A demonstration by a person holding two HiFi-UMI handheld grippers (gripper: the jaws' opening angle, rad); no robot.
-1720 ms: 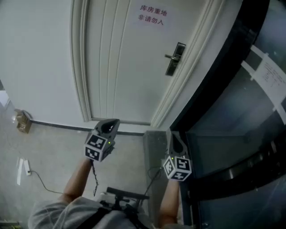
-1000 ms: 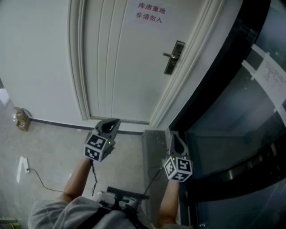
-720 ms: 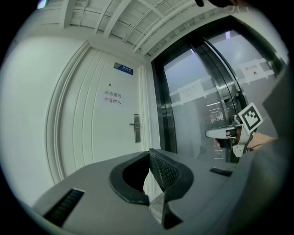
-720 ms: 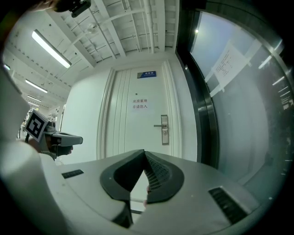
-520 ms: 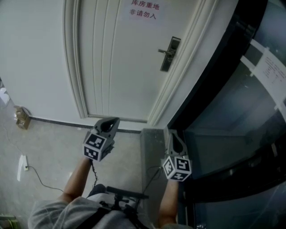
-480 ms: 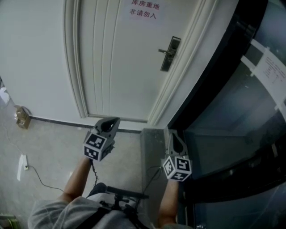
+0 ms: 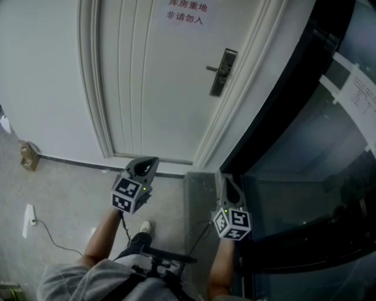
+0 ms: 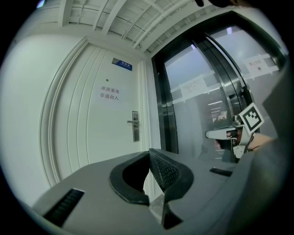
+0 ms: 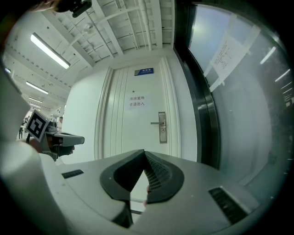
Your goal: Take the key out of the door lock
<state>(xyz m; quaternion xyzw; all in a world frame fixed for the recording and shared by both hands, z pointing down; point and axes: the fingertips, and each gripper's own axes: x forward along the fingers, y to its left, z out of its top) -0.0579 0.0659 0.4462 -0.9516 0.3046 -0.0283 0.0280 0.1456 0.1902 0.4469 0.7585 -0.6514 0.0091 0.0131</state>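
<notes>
The door (image 7: 153,88) is smooth, matt white paint. Its lock plate (image 7: 221,73) is dull metal; the glass wall (image 7: 305,147) is glossy.

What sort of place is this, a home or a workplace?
Probably a workplace corridor: a white door with a printed notice and a metal lock plate, a dark-framed glass wall beside it, and strip lights on the ceiling.

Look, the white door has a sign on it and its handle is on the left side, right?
Not quite. The handle sits on the right side of the door, not the left, as the head view shows. The door is white and has a sign on it.
</notes>
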